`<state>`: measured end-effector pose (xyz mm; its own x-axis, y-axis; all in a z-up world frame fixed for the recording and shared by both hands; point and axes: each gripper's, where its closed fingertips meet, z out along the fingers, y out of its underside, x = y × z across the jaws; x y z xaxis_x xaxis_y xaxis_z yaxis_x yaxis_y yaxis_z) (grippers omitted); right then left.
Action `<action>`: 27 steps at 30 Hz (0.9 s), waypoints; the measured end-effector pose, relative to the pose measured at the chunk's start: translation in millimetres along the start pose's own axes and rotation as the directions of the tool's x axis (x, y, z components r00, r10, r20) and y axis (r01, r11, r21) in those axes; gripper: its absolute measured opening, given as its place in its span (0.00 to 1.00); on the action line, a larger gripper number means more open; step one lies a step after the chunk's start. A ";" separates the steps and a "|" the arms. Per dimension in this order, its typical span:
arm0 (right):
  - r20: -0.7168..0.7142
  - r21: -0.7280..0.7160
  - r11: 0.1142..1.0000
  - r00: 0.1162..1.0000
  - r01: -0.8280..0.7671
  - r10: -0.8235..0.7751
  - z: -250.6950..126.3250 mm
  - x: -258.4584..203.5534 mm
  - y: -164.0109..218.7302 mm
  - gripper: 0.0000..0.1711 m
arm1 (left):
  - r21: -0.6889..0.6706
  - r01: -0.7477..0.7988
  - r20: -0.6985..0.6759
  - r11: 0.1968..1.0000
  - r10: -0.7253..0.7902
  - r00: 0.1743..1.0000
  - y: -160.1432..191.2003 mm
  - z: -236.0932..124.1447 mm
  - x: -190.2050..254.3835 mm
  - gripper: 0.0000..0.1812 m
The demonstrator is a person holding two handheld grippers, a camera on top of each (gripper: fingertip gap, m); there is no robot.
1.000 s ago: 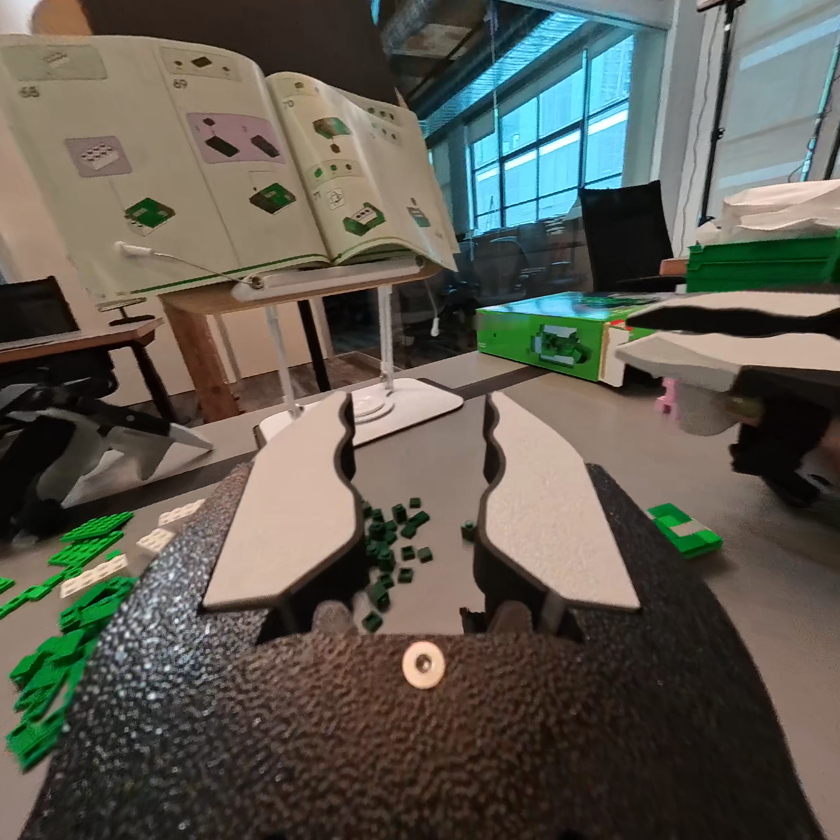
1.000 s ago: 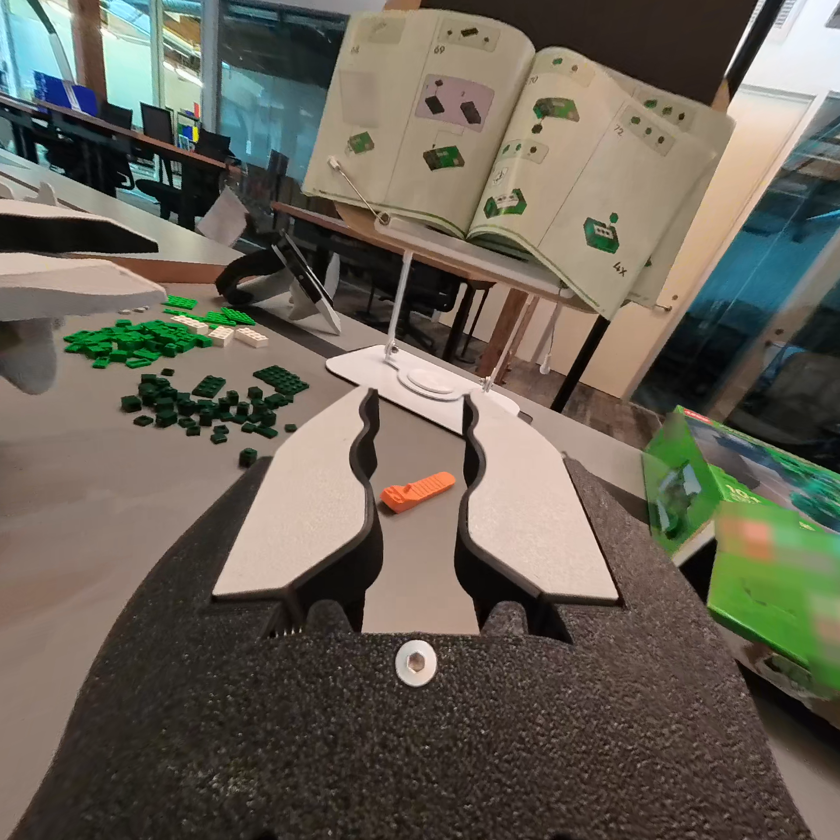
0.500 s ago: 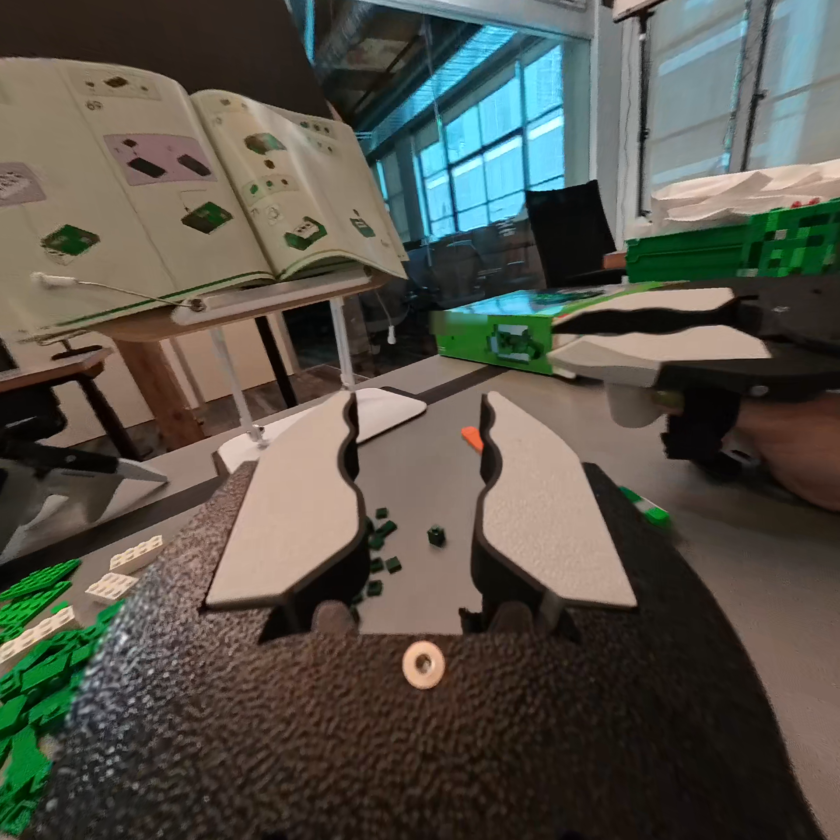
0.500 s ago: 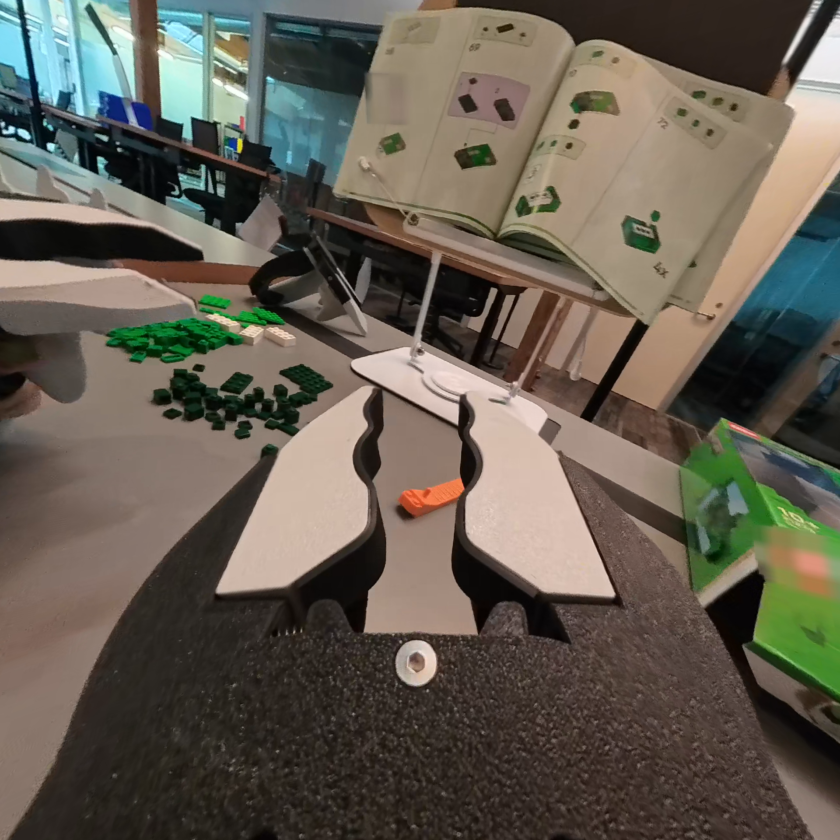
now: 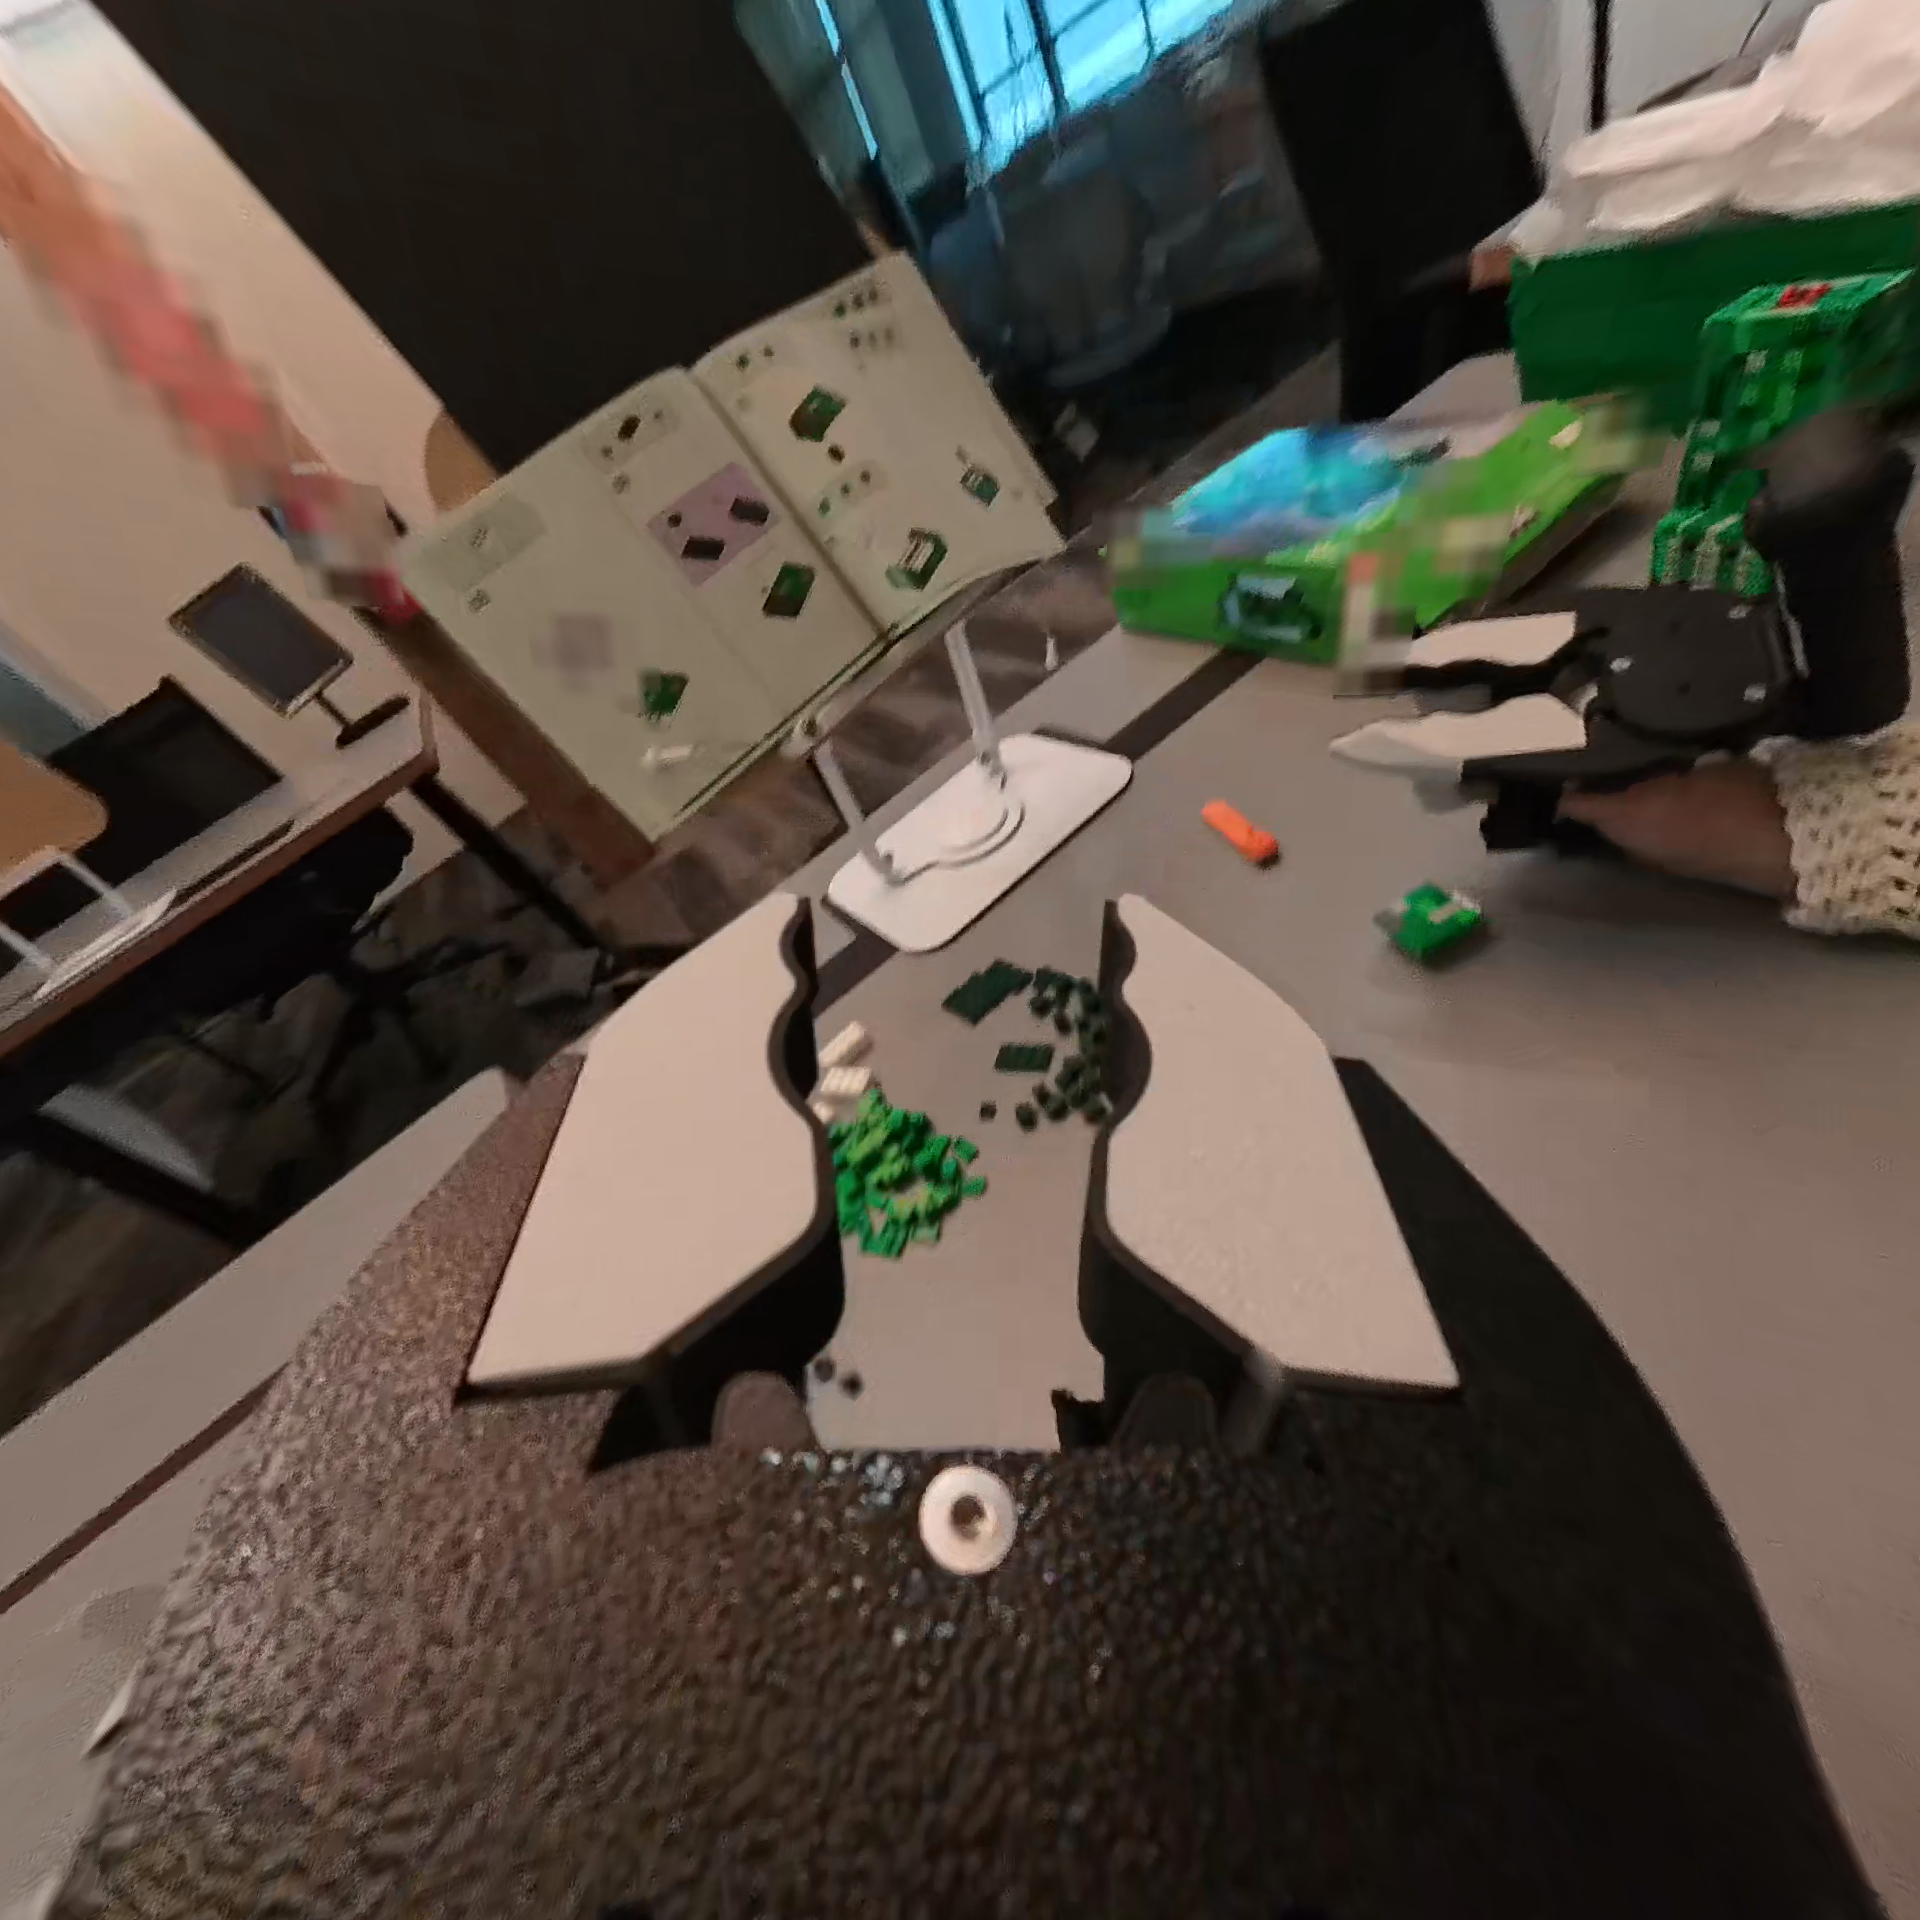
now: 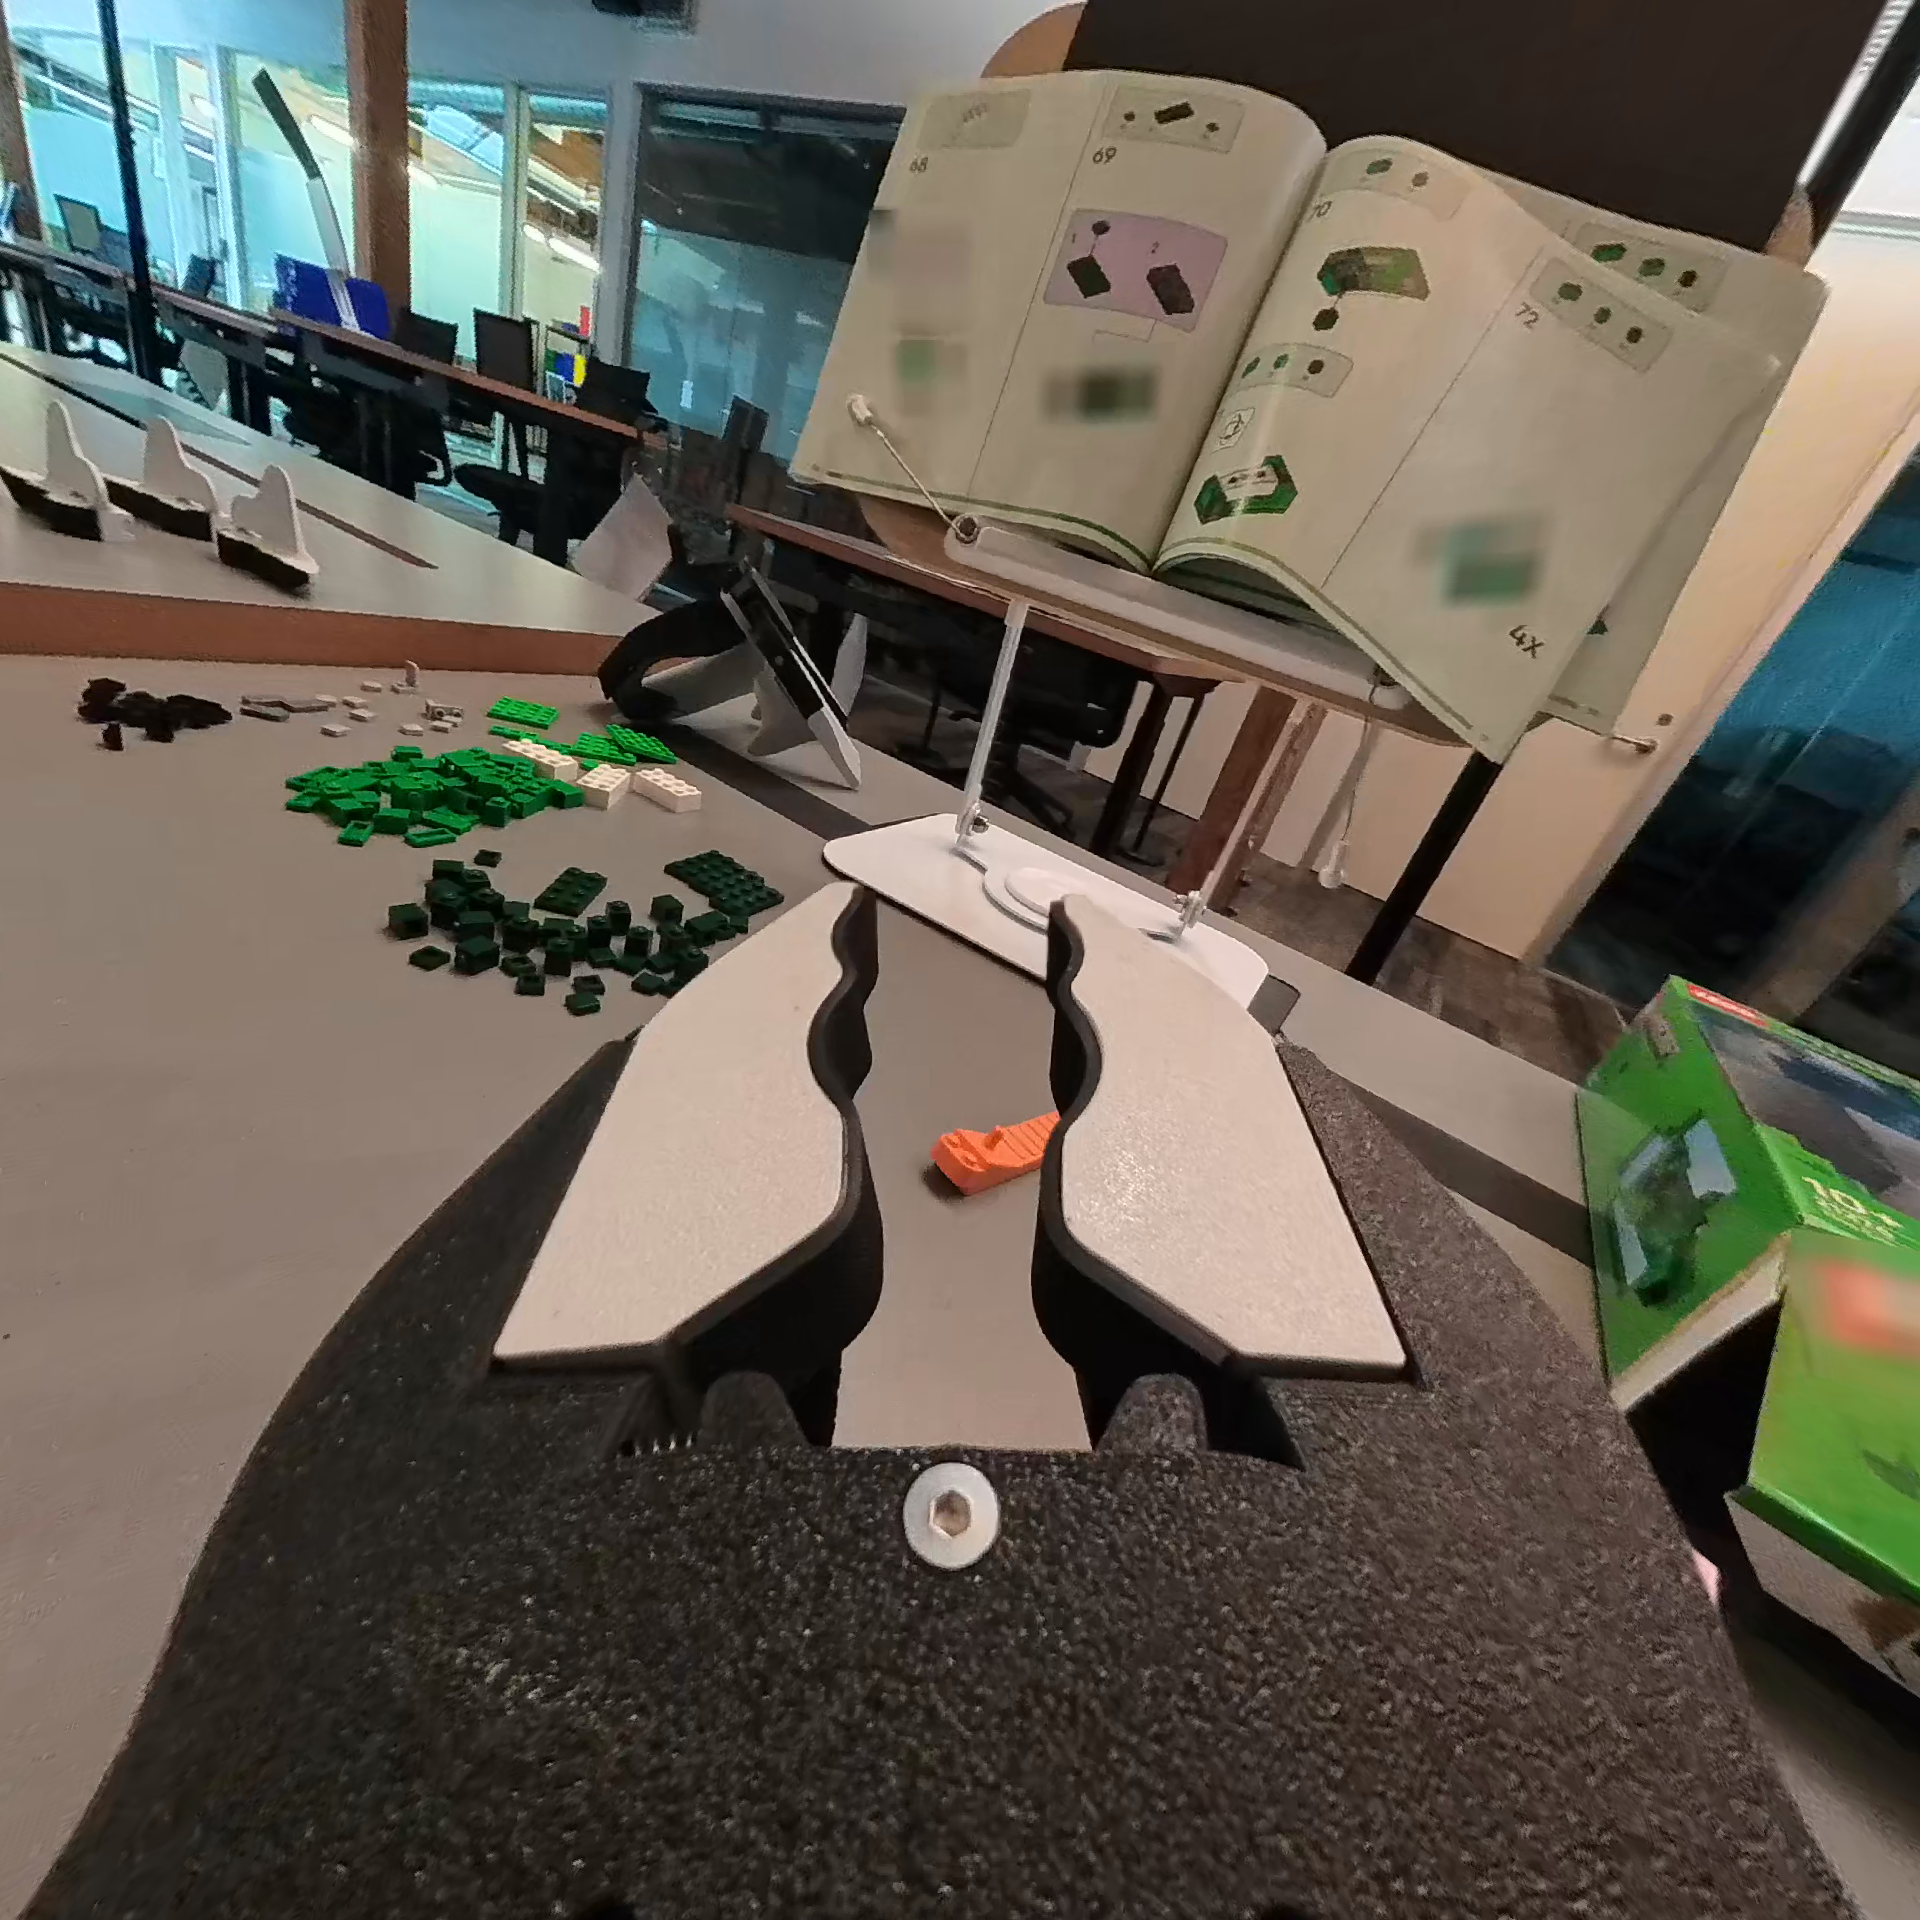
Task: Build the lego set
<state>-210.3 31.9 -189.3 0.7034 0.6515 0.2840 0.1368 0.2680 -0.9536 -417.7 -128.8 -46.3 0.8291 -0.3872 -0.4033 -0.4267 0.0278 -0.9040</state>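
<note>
My left gripper (image 5: 956, 914) is open and empty, held high above the grey table (image 5: 1558, 1143) and tilted. Below its jaws lie a pile of bright green bricks (image 5: 899, 1174), dark green pieces (image 5: 1060, 1049) and white bricks (image 5: 842, 1065). My right gripper (image 6: 961, 904) is open and empty, low over the table, with an orange brick separator (image 6: 987, 1148) lying between its jaws. It also shows in the left wrist view (image 5: 1371, 696), beyond a small green and white assembly (image 5: 1429, 920). The open instruction book (image 6: 1299, 343) rests on a stand.
The stand's white base (image 6: 1039, 894) sits just past the right gripper. Green boxes (image 6: 1745, 1164) stand at the right, with a tall green built model (image 5: 1766, 416) behind. Black pieces (image 6: 145, 712) and small grey pieces (image 6: 343, 707) lie far left. A tilted dark device (image 6: 727, 675) stands behind the piles. The tips of one gripper are about 30 cm away from the tips of the other. To the open instruction book (image 6: 1299, 343): right tips about 30 cm, left tips about 40 cm. Seen from the left wrist view (image 5: 840, 476) as well.
My left gripper has risen, pulled back and rolled, so it looks down on the piles and has left the right wrist view. The right gripper has shifted slightly forward over the separator.
</note>
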 end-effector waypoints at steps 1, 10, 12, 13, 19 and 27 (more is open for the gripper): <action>-0.002 0.004 1.000 1.000 -0.008 0.008 -0.3 1.1 -0.3 0.18 | -0.022 0.009 0.014 1.000 -0.008 1.000 1.2 -9.9 -2.3 0.29; 0.027 0.054 0.997 0.998 -0.053 0.052 -3.4 0.6 -7.5 0.18 | 0.042 0.108 0.051 0.993 -0.110 0.993 12.5 5.1 7.8 0.28; 0.035 0.058 0.997 0.998 -0.058 0.056 -3.6 -0.3 -8.0 0.18 | 0.090 0.115 0.034 0.989 -0.119 0.992 11.9 28.4 19.0 0.29; 0.039 0.062 0.996 0.998 -0.060 0.058 -4.0 -0.4 -8.5 0.18 | 0.114 0.113 0.027 0.987 -0.117 0.993 11.9 41.4 25.3 0.28; 0.052 0.069 0.994 0.995 -0.087 0.084 -4.4 2.0 -9.5 0.19 | 0.214 0.172 -0.044 0.962 -0.167 0.985 15.7 128.6 66.0 0.29; 0.059 0.072 0.994 0.995 -0.085 0.081 0.4 5.2 -8.7 0.21 | 0.266 0.141 -0.005 0.954 -0.145 0.989 45.5 191.1 106.0 0.28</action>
<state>-208.1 33.2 -179.5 0.6696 0.7120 0.2115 0.0261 0.2621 -0.9647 -280.2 7.5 -157.4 0.8803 -0.3920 -0.2674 -0.1939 0.2172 -0.9567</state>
